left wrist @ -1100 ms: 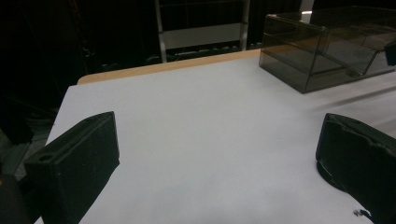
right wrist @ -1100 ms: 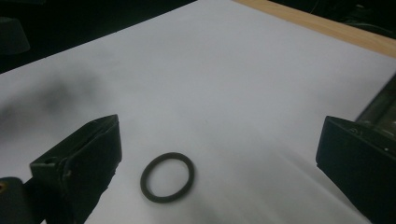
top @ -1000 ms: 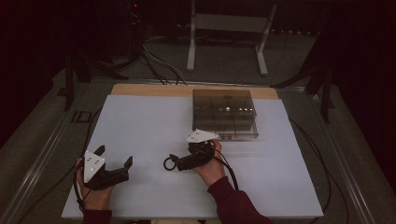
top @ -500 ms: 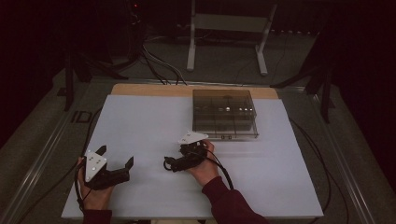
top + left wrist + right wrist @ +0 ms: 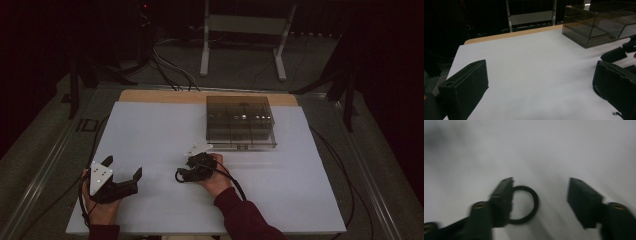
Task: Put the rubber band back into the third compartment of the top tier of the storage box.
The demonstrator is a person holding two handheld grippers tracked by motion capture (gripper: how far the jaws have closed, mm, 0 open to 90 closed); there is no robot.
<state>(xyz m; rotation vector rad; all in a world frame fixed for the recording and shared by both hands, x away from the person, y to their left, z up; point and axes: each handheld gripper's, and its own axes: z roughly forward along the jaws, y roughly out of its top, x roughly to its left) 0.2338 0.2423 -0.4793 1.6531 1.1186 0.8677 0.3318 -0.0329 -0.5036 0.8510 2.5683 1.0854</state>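
Hovering right gripper (image 5: 539, 195): low over the white table sheet (image 5: 150, 130), jaws have just been closing, now about half apart
Black rubber ring (image 5: 525, 205): flat on the sheet between those jaws, touching the left one, right one well clear, so not pinched
Left gripper (image 5: 122, 175): around 8 o'clock of the sheet, jaws wide, holding nothing
Smoky clear plastic compartment box (image 5: 240, 121): up at 1 o'clock from the ring
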